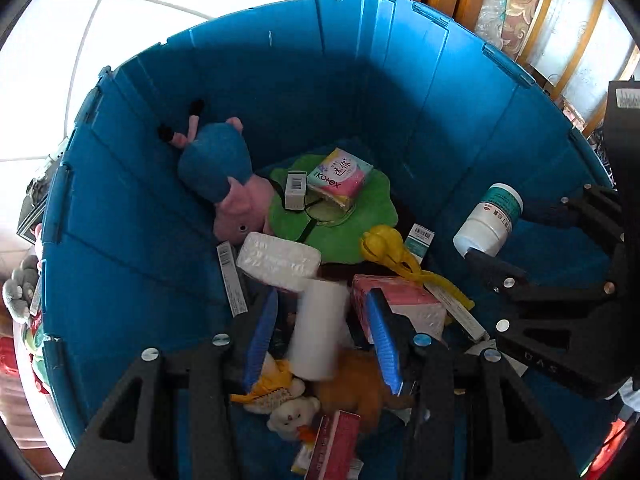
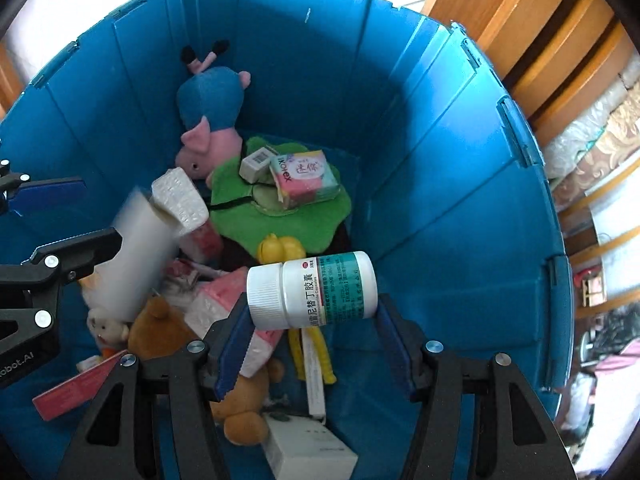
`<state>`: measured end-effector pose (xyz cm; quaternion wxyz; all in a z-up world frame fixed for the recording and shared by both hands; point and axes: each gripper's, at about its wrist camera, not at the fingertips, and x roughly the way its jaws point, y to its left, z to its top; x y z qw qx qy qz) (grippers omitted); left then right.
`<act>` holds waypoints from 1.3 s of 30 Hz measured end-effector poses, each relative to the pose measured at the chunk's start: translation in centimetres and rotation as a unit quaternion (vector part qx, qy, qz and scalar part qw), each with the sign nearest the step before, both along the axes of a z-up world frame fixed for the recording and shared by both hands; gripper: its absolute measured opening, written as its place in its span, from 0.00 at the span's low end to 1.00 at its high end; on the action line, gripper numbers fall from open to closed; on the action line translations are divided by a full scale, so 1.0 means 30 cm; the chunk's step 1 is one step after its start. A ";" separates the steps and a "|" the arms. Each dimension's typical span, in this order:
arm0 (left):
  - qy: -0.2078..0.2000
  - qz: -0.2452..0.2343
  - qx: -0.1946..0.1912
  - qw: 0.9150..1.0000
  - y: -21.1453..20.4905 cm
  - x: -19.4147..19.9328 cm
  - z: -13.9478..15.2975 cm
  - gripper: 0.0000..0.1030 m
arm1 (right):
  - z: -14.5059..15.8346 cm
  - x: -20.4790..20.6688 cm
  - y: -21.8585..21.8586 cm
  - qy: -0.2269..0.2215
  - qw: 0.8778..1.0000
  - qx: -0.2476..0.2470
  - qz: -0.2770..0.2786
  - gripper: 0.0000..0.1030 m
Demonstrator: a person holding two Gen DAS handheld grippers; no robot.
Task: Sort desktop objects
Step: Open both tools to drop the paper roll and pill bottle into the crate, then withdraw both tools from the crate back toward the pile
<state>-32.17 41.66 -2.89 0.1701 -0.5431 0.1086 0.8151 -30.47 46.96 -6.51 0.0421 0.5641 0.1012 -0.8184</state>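
Pointing steeply into the bin (image 1: 280,80), right tongs (image 2: 312,332) clamping a bottle (image 2: 316,294), left tongs (image 1: 320,340) around a blurred white roll (image 1: 318,332), grip unclear.

Daylight floods both views, and the pale tiled floor (image 1: 100,20) beyond the big blue plastic bin (image 1: 280,80) is blown out to near white. Inside the bin, the far wall carries a soft, broad shadow, while the right-hand wall glows brighter in the right wrist view. The fisheye lenses bend the bin's rim into a curve and leave black corners round each frame. The white cylindrical roll (image 1: 318,330) is smeared with motion blur in both views; the white medicine bottle with a green label (image 2: 312,294) shows sharp, its print legible.
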 end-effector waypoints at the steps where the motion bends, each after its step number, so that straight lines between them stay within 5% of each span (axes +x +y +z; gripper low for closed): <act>1: 0.001 0.003 -0.001 1.000 -0.005 -0.004 0.000 0.44 | 0.003 -0.002 0.001 0.001 1.000 0.001 0.001 0.58; 4: 0.000 0.010 -0.004 1.000 -0.017 -0.012 -0.002 0.44 | 0.011 -0.004 0.003 0.005 1.000 0.006 0.006 0.59; 8: 0.004 0.015 -0.003 1.000 -0.029 -0.011 0.009 0.44 | 0.034 0.007 0.003 0.015 1.000 0.014 0.012 0.79; 18: 0.027 0.005 0.011 1.000 -0.057 0.036 0.108 0.44 | 0.143 0.081 0.006 0.053 0.998 0.012 0.027 0.93; 28: 0.119 0.016 0.033 0.992 -0.209 0.183 0.335 0.44 | 0.335 0.181 -0.049 0.104 0.993 -0.041 0.045 1.00; 32: 0.178 0.042 0.025 0.983 -0.310 0.262 0.418 0.73 | 0.428 0.228 -0.127 0.139 0.986 -0.063 0.070 1.00; 39: 0.219 0.093 0.033 0.971 -0.566 0.342 0.503 0.75 | 0.502 0.266 -0.355 0.155 0.976 -0.078 0.131 1.00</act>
